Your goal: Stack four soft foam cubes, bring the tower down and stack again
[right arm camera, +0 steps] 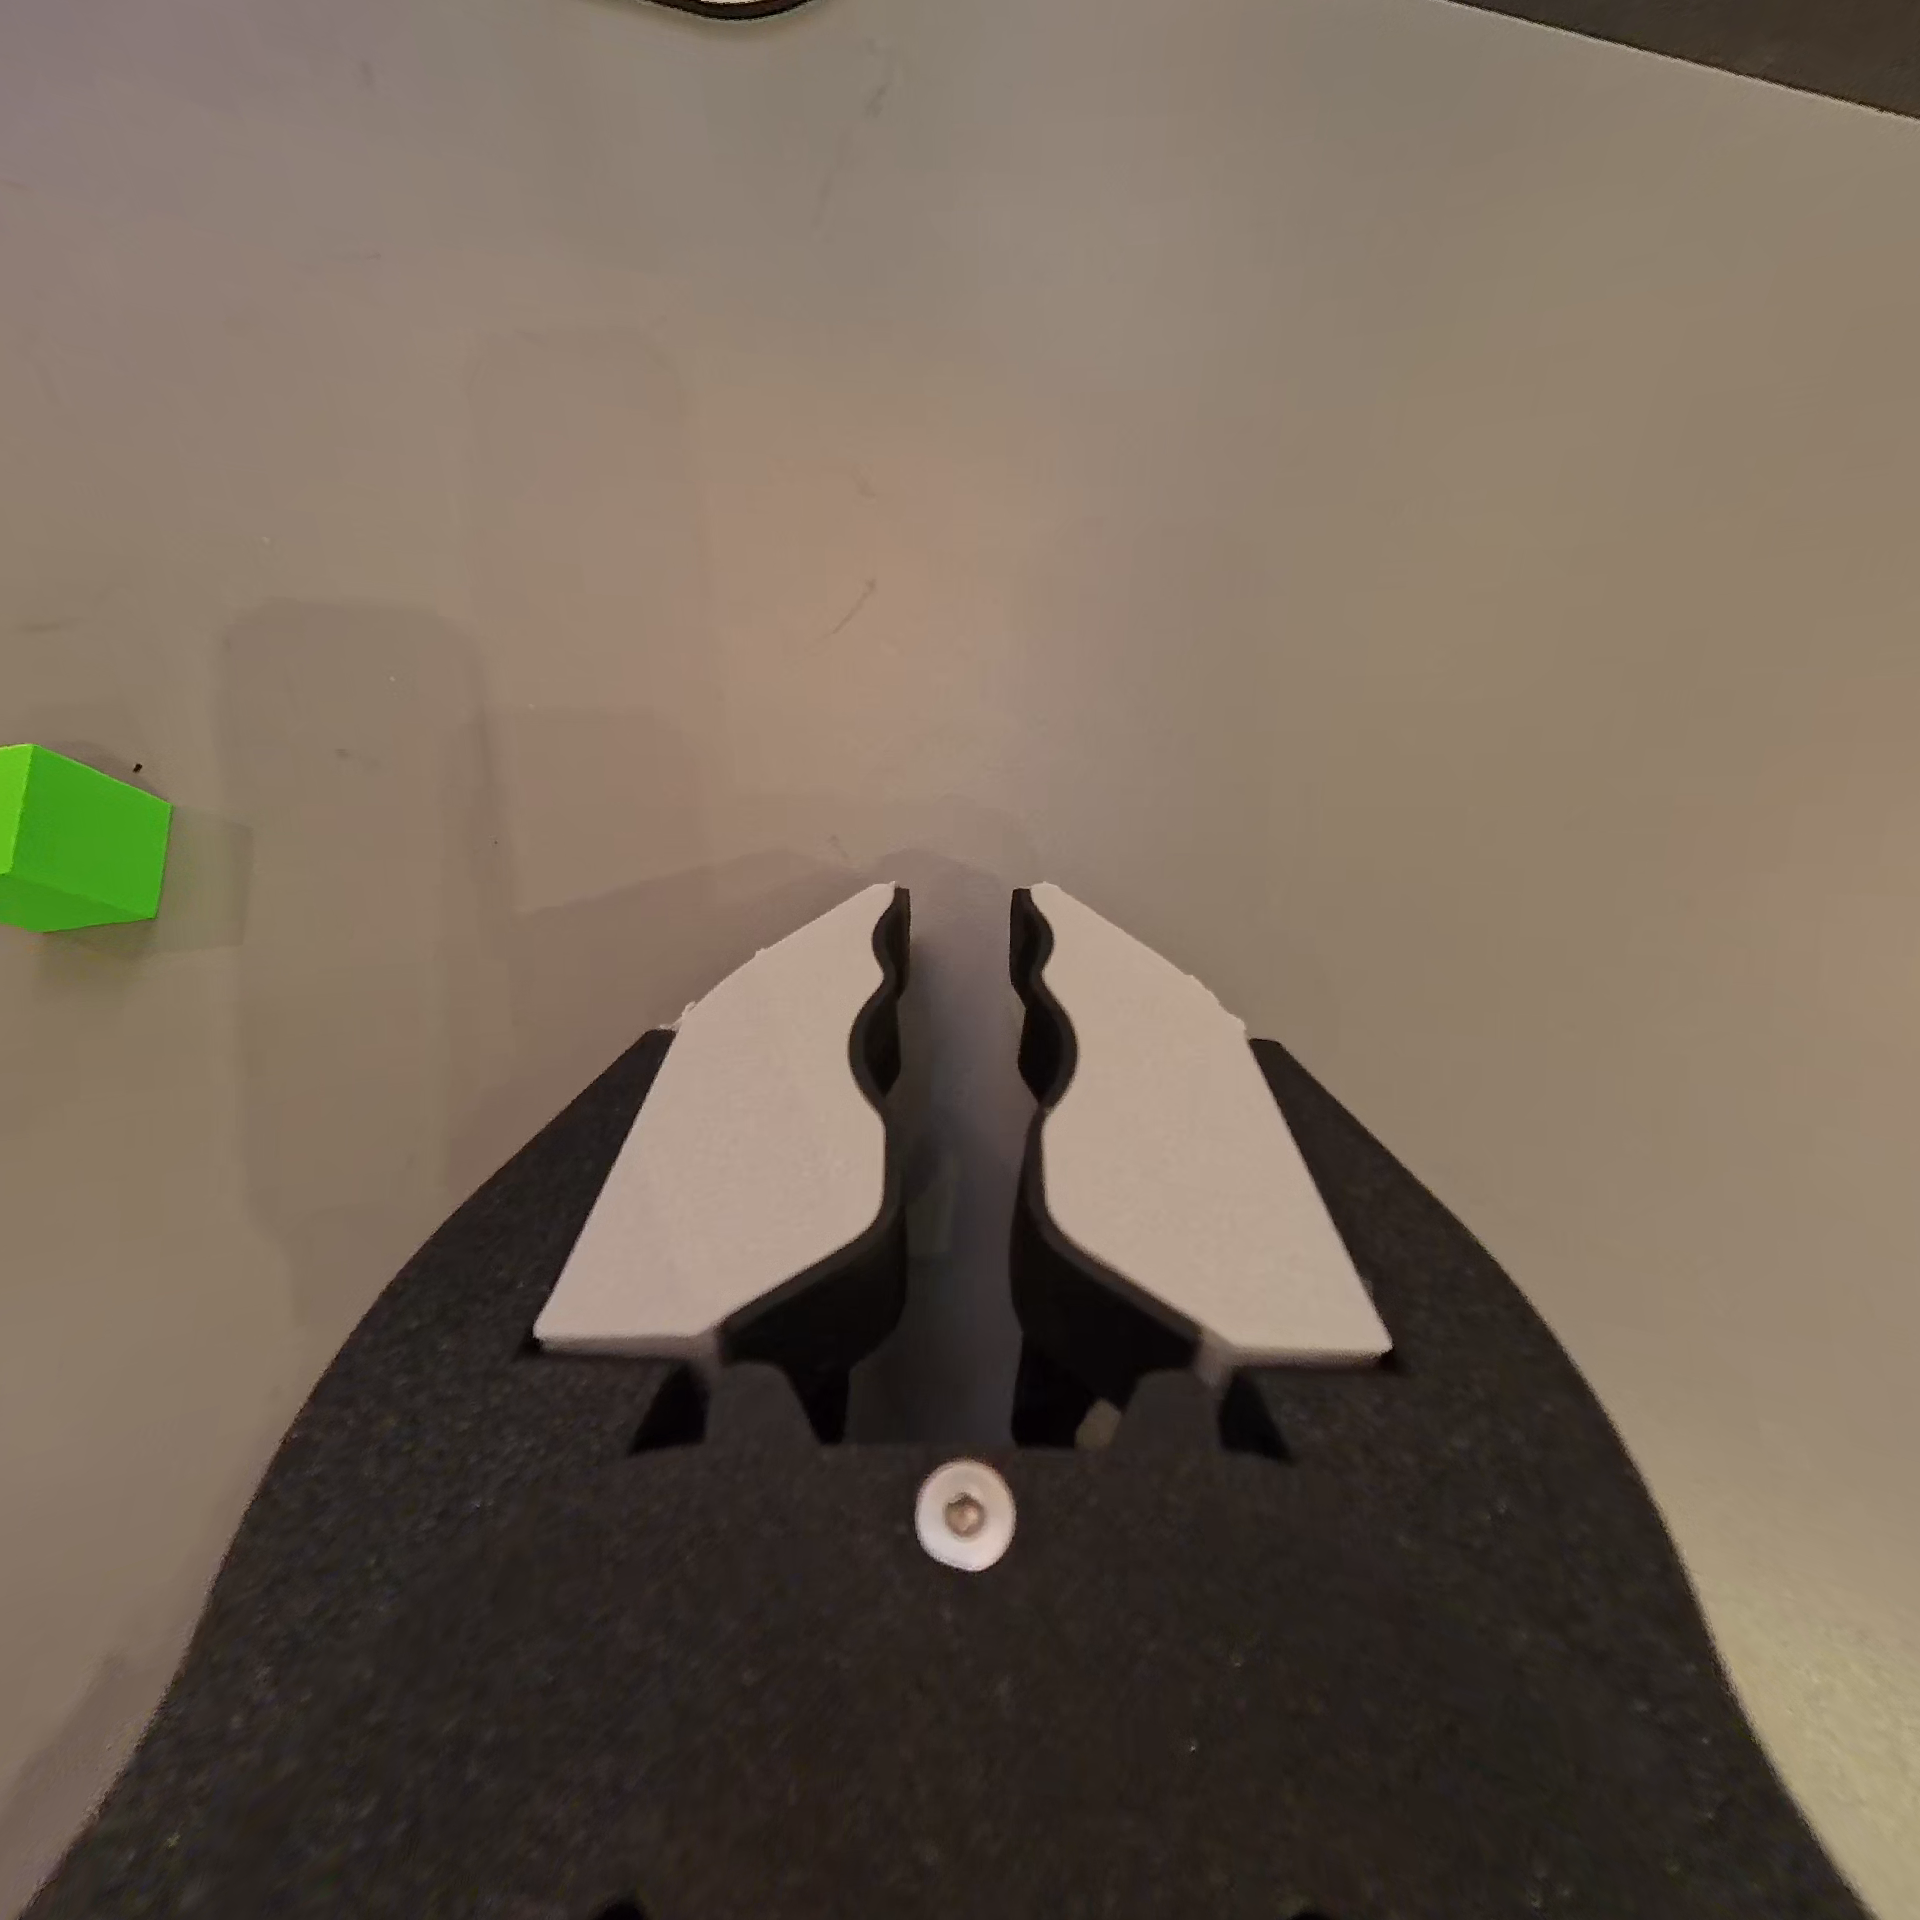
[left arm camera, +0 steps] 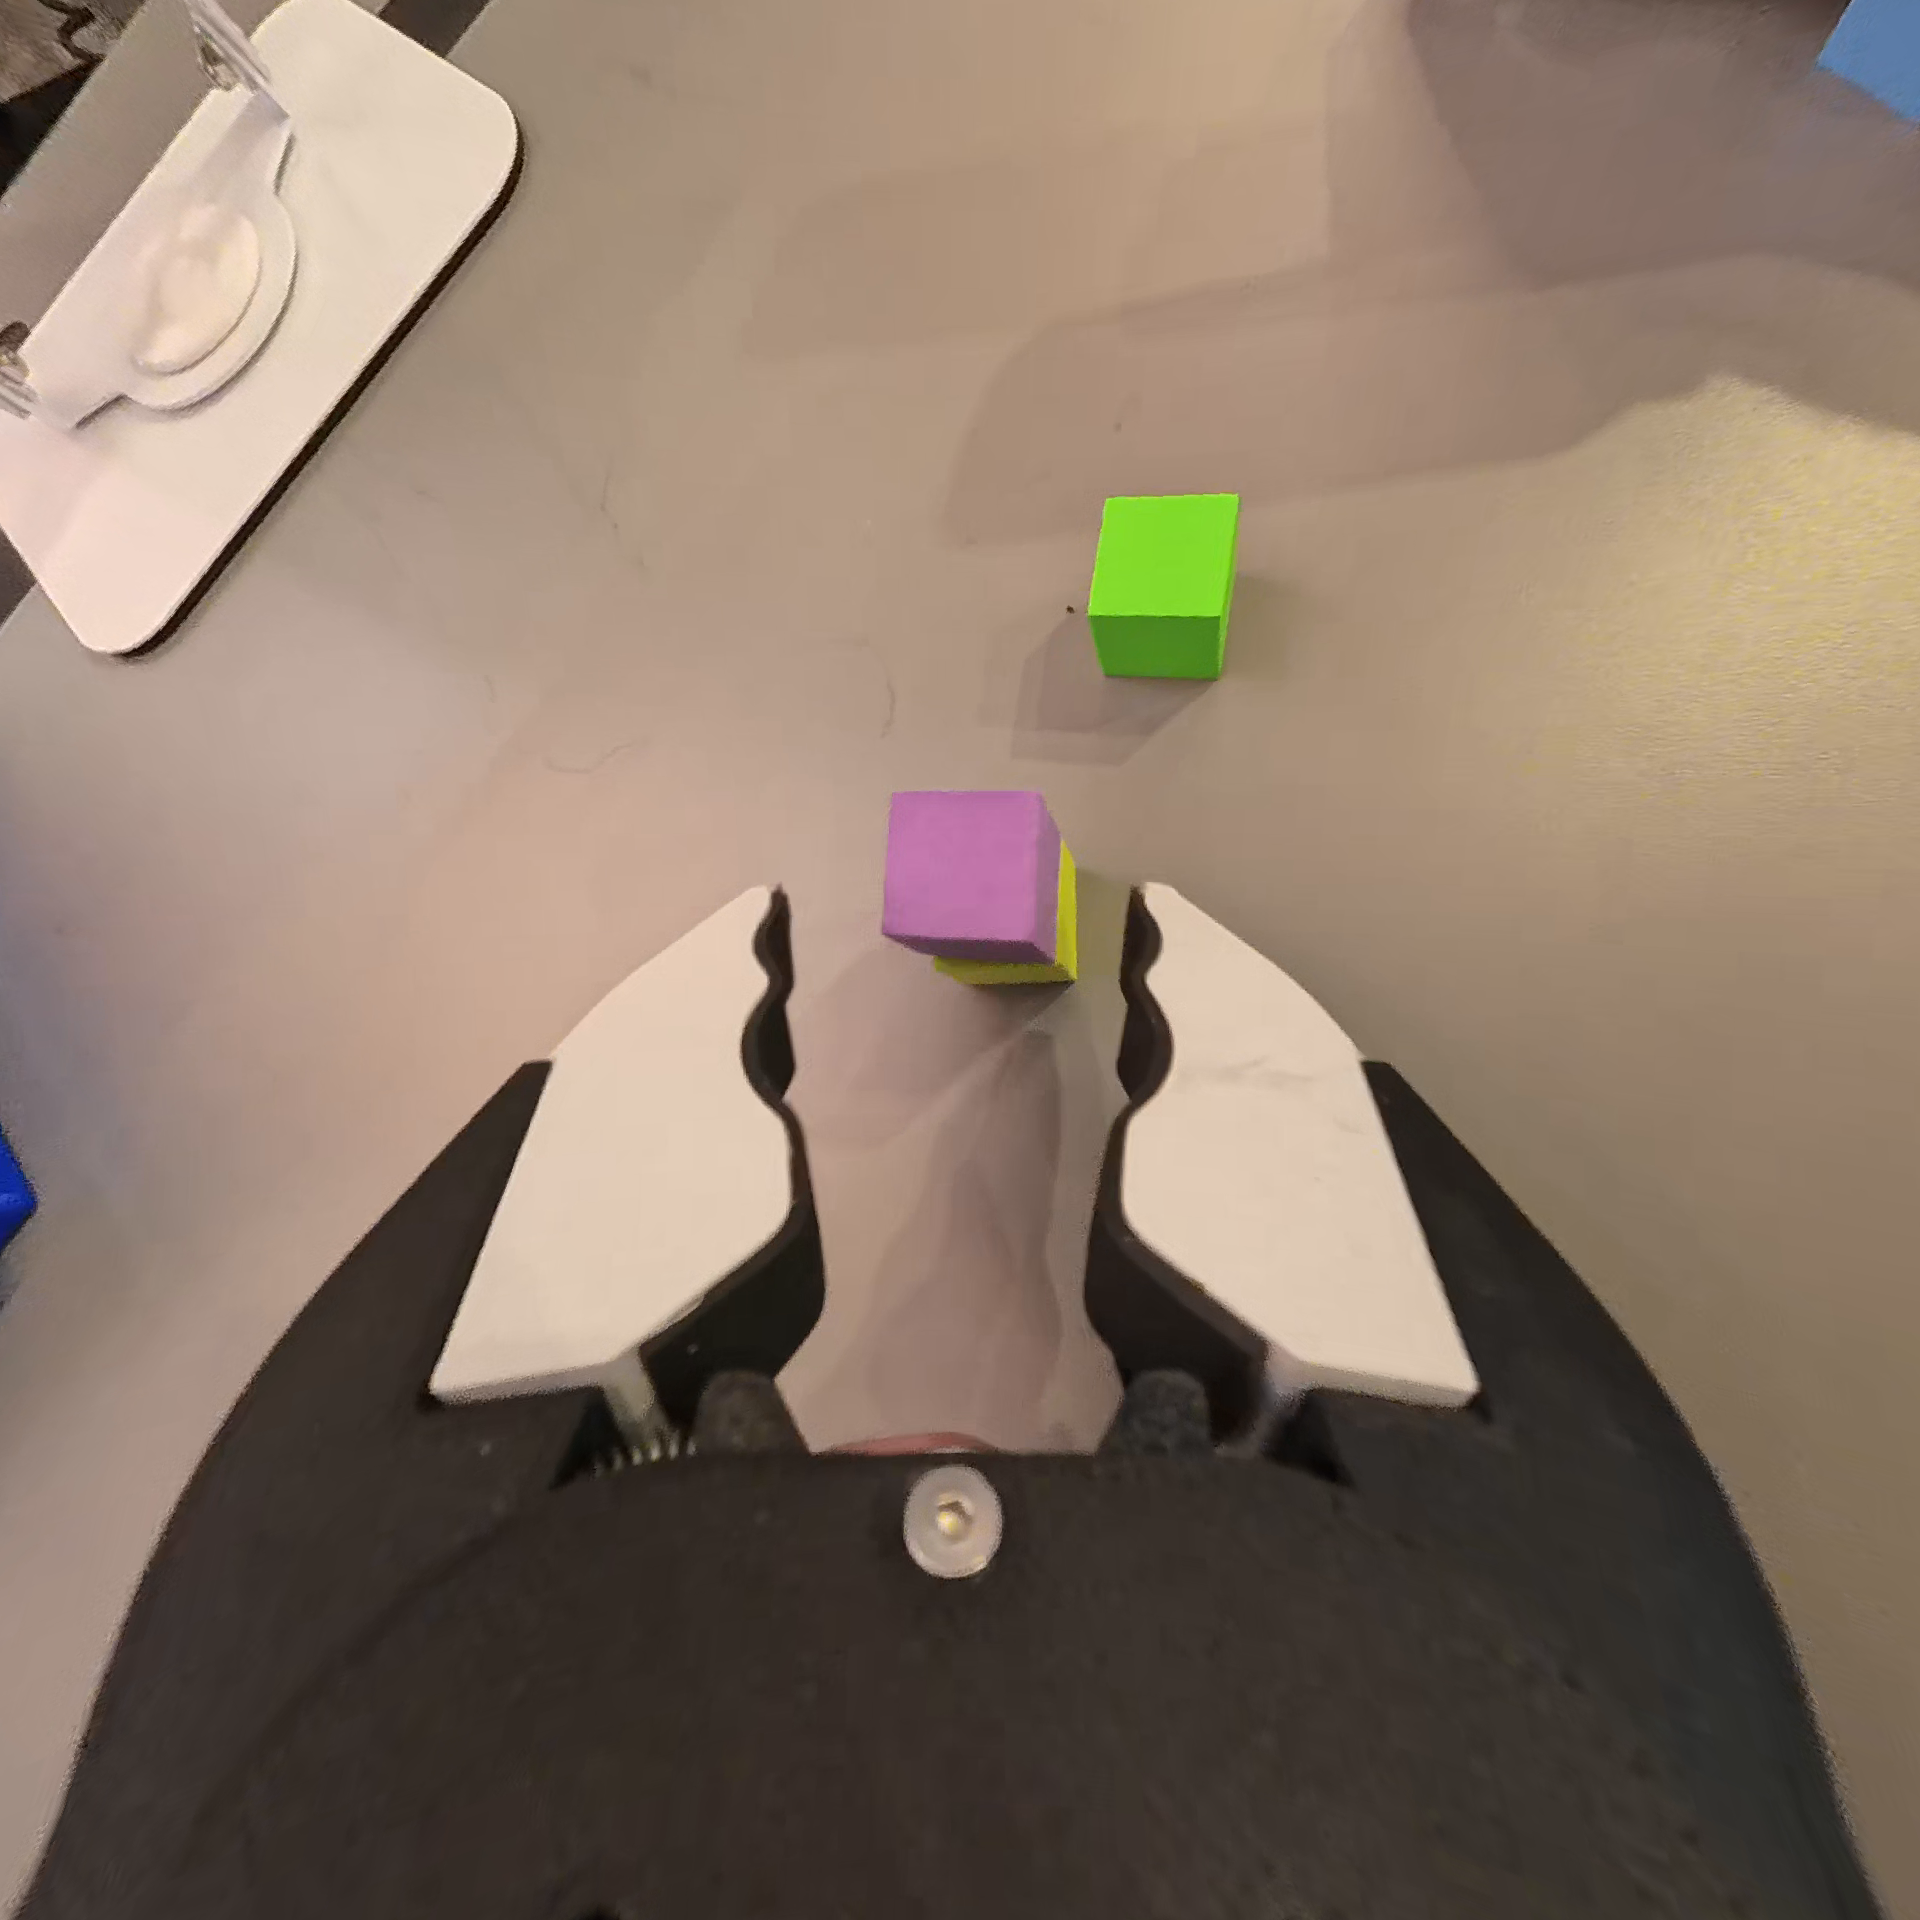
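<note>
In the left wrist view a purple foam cube [left arm camera: 966,873] sits on top of a yellow foam cube [left arm camera: 1049,961], a little askew, on the grey table [left arm camera: 623,623]. My left gripper [left arm camera: 956,904] is open above them, with clear gaps between both pads and the cubes. A green foam cube [left arm camera: 1164,587] stands alone farther off to the right; it also shows at the left edge of the right wrist view [right arm camera: 78,842]. My right gripper [right arm camera: 961,899] hovers over bare table with its jaws slightly apart and nothing between them.
A white flat stand with a clear holder [left arm camera: 229,312] lies at the table's far left corner. A blue object [left arm camera: 12,1195] shows at the left edge, another blue patch [left arm camera: 1870,42] at the top right. The table's dark far edge [right arm camera: 1714,62] runs along the top right. The left gripper's tips are roughly 25 centimeters from the right gripper's. The green foam cube [left arm camera: 1164,587] sits 6 centimeters or so from the ends of my left fingers.
</note>
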A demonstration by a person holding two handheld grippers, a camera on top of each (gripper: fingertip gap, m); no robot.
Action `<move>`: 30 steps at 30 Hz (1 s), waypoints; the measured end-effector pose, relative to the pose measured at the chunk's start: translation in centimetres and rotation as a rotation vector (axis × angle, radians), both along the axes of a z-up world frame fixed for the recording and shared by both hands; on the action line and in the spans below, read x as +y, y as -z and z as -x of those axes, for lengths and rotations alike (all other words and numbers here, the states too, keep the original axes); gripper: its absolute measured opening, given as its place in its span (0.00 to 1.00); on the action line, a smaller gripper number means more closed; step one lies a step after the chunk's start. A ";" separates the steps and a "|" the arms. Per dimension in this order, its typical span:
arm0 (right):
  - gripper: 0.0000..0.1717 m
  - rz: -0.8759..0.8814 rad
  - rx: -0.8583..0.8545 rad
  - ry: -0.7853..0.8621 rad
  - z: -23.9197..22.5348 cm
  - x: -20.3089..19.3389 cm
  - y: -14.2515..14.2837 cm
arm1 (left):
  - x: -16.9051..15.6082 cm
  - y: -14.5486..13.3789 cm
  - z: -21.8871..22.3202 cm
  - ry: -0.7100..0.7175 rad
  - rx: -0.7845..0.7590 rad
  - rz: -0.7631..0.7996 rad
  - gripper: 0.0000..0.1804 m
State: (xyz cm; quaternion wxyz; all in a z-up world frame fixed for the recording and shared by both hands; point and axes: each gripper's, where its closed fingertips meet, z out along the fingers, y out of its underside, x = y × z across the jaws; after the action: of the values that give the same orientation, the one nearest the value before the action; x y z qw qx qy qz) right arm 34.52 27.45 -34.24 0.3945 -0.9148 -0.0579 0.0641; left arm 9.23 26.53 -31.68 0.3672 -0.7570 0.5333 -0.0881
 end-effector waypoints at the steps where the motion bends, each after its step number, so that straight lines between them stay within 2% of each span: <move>1: 0.11 0.000 0.002 0.001 0.0 0.0 0.0 | 0.0 0.1 0.1 0.006 -0.006 0.014 0.34; 5: 0.11 0.004 -0.001 -0.001 0.0 0.0 0.1 | -0.3 1.1 0.3 0.049 -0.005 0.092 0.33; 13: 0.11 0.001 0.002 -0.002 0.0 0.0 0.0 | -0.3 2.0 -0.4 0.133 -0.004 0.157 0.16; 17: 0.11 0.005 0.003 -0.002 0.0 0.0 0.1 | -0.6 2.1 -0.5 0.243 0.001 0.175 0.16; 23: 0.11 0.007 0.002 -0.004 0.0 0.0 0.1 | -0.5 2.1 -0.3 0.518 0.041 0.170 0.16; 26: 0.11 0.006 0.001 -0.005 0.0 0.0 0.1 | -0.1 2.2 0.0 0.578 0.062 0.195 0.16; 28: 0.11 0.008 0.003 -0.004 0.0 0.0 0.2 | 0.0 2.2 0.2 0.594 0.084 0.196 0.20; 30: 0.11 0.010 0.005 -0.003 0.0 0.0 0.2 | 0.4 2.1 0.7 0.573 0.101 0.198 0.37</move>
State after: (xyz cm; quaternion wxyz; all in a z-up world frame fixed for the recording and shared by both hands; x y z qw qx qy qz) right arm 34.51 27.46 -34.42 0.3899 -0.9166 -0.0579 0.0674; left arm 8.56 26.96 -33.78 0.2248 -0.6111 0.7317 -0.2017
